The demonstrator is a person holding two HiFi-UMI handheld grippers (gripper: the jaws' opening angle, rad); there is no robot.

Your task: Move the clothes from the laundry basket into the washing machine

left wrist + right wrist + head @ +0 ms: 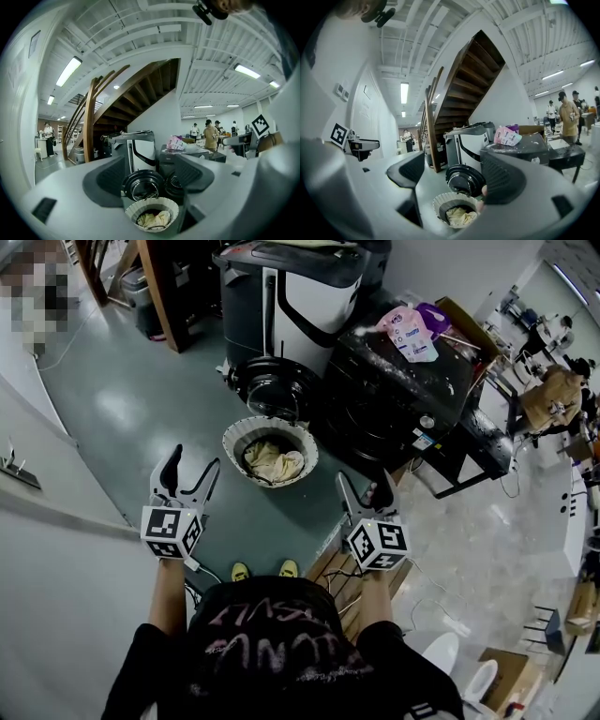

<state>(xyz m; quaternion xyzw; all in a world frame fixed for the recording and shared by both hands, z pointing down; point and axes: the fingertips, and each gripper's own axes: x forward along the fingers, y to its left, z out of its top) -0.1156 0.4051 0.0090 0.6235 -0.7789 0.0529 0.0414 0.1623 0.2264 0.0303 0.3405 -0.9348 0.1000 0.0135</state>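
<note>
My left gripper (194, 465) and right gripper (364, 486) hold nothing, jaws apart, ready for the clothes (274, 460) in the laundry basket (234, 432) ahead.

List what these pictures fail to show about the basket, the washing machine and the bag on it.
- Head view: how many clothes lie in the laundry basket; its wall hides the lower ones.
- Every view: the inside of the washing machine; too dark.
- Head view: print on the pink bag; too small.

Both arms (166, 594) are reaching forward side by side, the left gripper (193, 472) and right gripper (366, 493) pointing roughly level, fingers (172, 468) standing apart and empty.
</note>
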